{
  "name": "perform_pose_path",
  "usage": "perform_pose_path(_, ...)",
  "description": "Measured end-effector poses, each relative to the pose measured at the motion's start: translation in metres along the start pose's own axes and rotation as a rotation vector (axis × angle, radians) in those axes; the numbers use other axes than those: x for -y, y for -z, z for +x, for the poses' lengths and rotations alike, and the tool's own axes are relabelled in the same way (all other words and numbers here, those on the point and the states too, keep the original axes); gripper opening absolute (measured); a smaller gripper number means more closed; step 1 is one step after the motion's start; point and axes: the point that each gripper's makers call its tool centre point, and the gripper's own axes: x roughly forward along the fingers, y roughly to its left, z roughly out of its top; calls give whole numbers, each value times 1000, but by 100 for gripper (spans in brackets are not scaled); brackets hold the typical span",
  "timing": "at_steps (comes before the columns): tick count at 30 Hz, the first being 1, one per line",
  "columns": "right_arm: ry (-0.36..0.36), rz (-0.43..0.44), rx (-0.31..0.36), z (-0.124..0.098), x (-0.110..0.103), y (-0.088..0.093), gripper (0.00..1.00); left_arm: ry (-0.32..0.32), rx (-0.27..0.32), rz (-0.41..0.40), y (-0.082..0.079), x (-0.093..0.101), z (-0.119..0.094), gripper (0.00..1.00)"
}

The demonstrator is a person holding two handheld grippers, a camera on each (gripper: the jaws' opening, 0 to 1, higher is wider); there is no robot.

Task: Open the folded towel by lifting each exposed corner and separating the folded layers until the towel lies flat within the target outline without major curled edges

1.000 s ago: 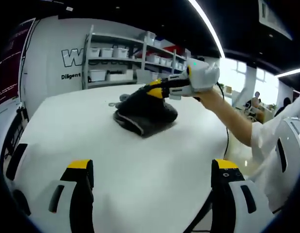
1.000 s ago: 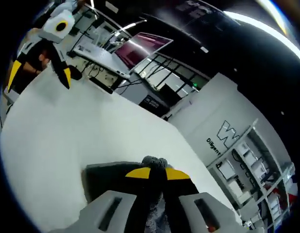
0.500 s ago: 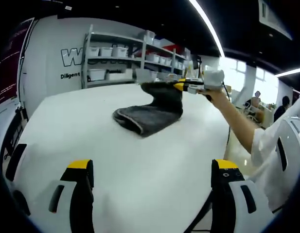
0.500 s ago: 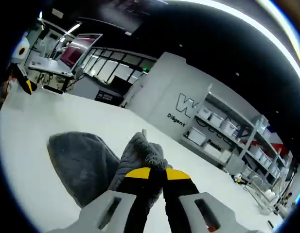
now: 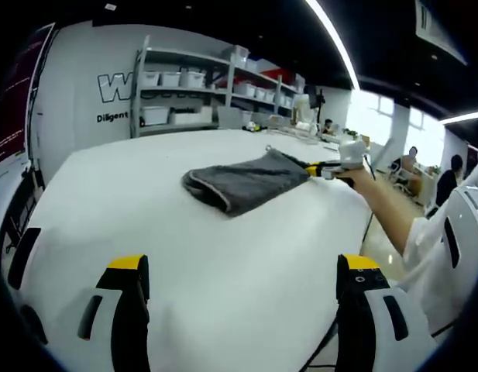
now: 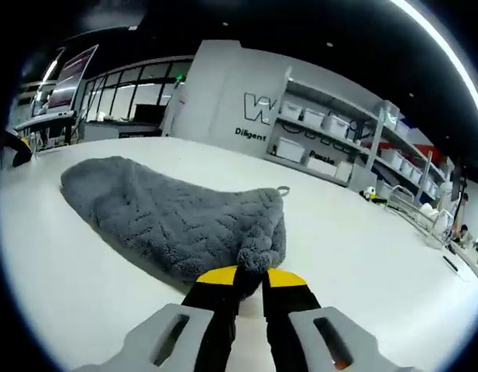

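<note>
A dark grey towel (image 5: 242, 180) lies on the white table (image 5: 184, 256), partly unfolded, with a thick fold at its near left edge. My right gripper (image 6: 249, 273) is shut on a bunched corner of the towel (image 6: 177, 218), low over the table. In the left gripper view that same gripper (image 5: 325, 168) sits at the towel's far right corner, held by a person's hand. My left gripper (image 5: 242, 310) hangs open over the table's near part, well short of the towel, with nothing between its fingers.
Metal shelves with white bins (image 5: 188, 97) stand behind the table against a white wall. A person's sleeve (image 5: 448, 232) fills the right side. The table's right edge (image 5: 355, 225) drops off near the right gripper. Small items lie on the table's far end (image 6: 424, 221).
My right gripper has pulled the towel corner out to the right and down from a raised hold, spreading the top layer low over the table. The left gripper has stayed still.
</note>
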Motion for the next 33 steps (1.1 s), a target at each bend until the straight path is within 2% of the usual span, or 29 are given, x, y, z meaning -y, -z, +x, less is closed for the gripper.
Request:
perform_pose_path(3, -8, -6, 2, -2, -1, -1, 12, 1, -1, 2, 0, 1, 0, 99)
perform_pose_path(10, -32, 3, 19, -15, 4, -5, 36, -10, -2, -4, 2, -2, -2, 99)
perform_pose_path(14, -42, 14, 34, -12, 22, -5, 49, -13, 2, -8, 2, -3, -2, 99)
perform_pose_path(15, -55, 8, 41, -11, 23, -6, 48, -13, 2, -9, 2, -4, -2, 99)
perform_pose_path(19, -92, -46, 81, -8, 19, -14, 34, -7, 1, -10, 3, -3, 0, 99)
perform_pose_path(21, -105, -61, 88, -6, 18, -17, 31, -6, 0, -9, 3, -3, 1, 99)
perform_pose_path(22, -104, -69, 87, -4, 18, -18, 26, -6, 0, -9, 3, -2, 1, 99)
perform_pose_path(25, -100, -162, 22, 1, 22, -7, 5, -7, 4, -10, 3, -2, -1, 99)
perform_pose_path(27, -105, -154, -24, -3, 17, 1, 4, -11, 3, -10, 4, -3, -2, 99)
perform_pose_path(28, -107, -180, -47, -10, 13, 5, 3, -13, 1, -12, 5, -3, -3, 99)
perform_pose_path(30, -157, -220, -77, -26, -8, 12, 2, -16, -1, -15, 6, -4, -4, 99)
perform_pose_path(33, -259, -177, -29, -51, -46, 8, 2, -15, -10, -19, 8, -6, -1, 99)
